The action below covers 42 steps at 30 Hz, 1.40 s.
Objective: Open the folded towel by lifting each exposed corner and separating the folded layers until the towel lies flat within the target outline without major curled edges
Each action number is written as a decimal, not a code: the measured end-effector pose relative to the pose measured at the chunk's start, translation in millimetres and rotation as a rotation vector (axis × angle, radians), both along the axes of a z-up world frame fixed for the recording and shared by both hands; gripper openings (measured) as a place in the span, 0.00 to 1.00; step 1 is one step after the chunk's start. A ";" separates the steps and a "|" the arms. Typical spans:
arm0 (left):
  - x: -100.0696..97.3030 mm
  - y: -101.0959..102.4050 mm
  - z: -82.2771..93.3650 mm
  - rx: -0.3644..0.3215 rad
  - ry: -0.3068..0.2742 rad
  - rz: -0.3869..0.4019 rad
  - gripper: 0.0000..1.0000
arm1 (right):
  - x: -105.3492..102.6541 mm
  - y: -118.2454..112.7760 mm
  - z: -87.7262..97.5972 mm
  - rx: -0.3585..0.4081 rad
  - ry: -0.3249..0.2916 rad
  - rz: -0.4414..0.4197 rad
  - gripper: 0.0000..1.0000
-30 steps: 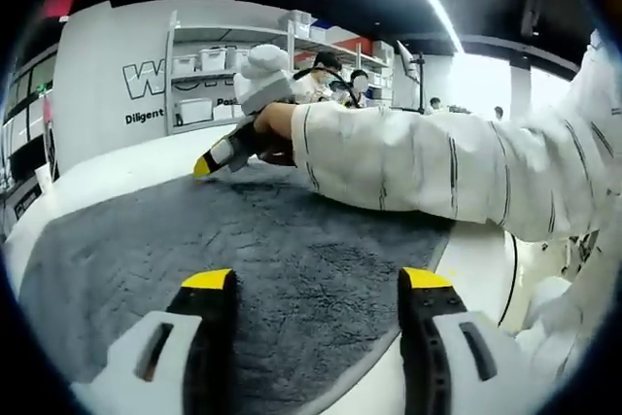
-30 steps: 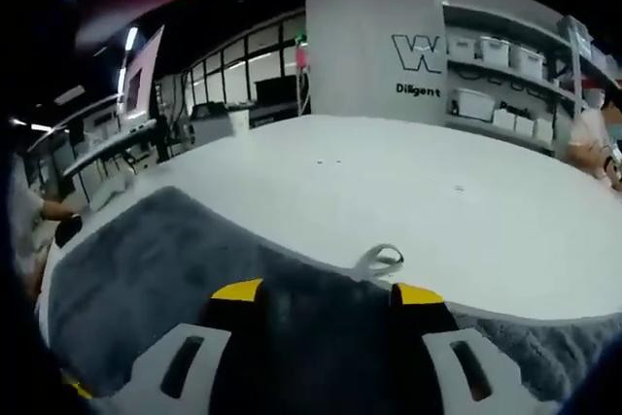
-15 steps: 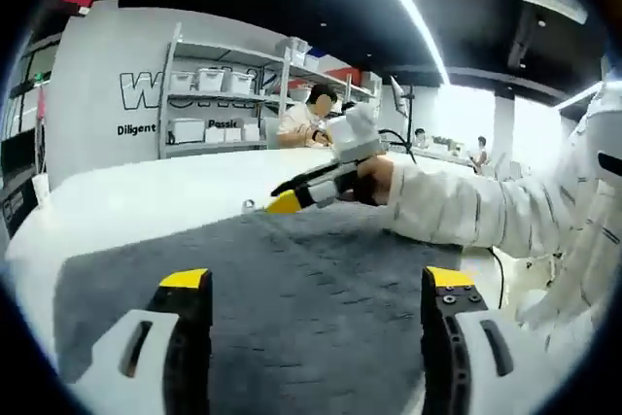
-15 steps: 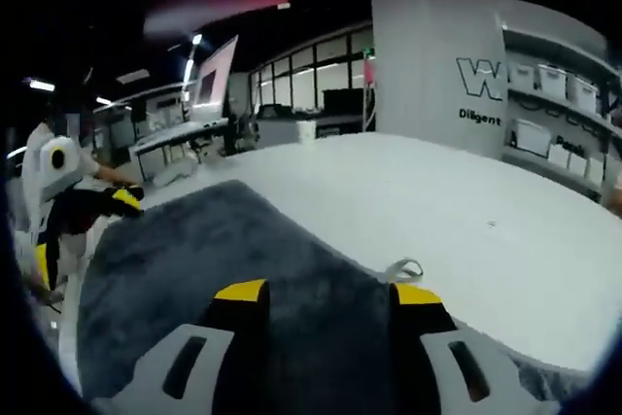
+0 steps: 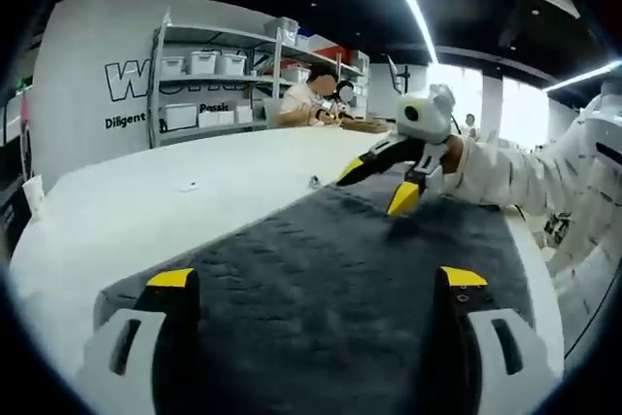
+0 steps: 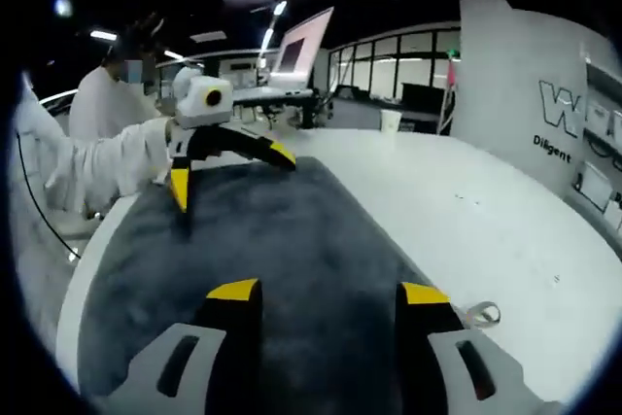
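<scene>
Towel (image 5: 321, 279) lies spread, dark grey, on the white table (image 5: 175, 201).
Your left gripper (image 5: 316, 284) and right gripper (image 6: 328, 291) are both wide open, holding nothing; next, check edges for curls.

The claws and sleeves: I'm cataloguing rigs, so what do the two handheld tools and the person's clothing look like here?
Each claw has a white plastic body with slotted cut-outs and two black jaws capped in yellow. That shows on the left claw and the right claw. Seen from across the gray towel, each tool has long yellow-tipped jaws. The person wears a white sleeve with thin dark stripes.
</scene>
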<state>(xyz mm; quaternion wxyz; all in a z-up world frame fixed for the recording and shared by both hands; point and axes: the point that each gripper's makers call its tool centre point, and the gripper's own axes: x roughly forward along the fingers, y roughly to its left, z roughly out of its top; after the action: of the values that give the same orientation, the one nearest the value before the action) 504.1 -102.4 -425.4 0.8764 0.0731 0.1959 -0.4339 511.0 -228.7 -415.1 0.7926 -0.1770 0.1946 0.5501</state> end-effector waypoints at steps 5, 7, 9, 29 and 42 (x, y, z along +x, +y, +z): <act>2.5 -1.1 -5.4 0.012 0.013 -0.012 0.99 | -6.4 11.5 -8.8 -0.030 0.003 0.042 0.52; 2.4 3.2 -15.6 0.073 0.020 -0.017 0.99 | -4.3 13.9 -12.7 -0.046 0.003 0.052 0.52; 2.1 5.2 -15.5 0.072 0.012 -0.014 0.99 | -3.1 16.4 -17.0 -0.051 0.020 0.059 0.52; -0.2 9.7 -16.0 0.088 0.017 0.001 0.98 | -9.9 30.1 -23.5 -0.032 0.070 0.088 0.51; 0.1 10.0 -16.2 0.089 0.017 -0.003 0.98 | -10.9 -6.8 -4.8 -0.005 0.036 0.076 0.53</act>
<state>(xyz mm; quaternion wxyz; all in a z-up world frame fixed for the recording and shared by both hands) 504.1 -92.4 -441.7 0.8699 0.1088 0.2222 -0.4267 500.0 -235.5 -419.9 0.7671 -0.1764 0.2033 0.5823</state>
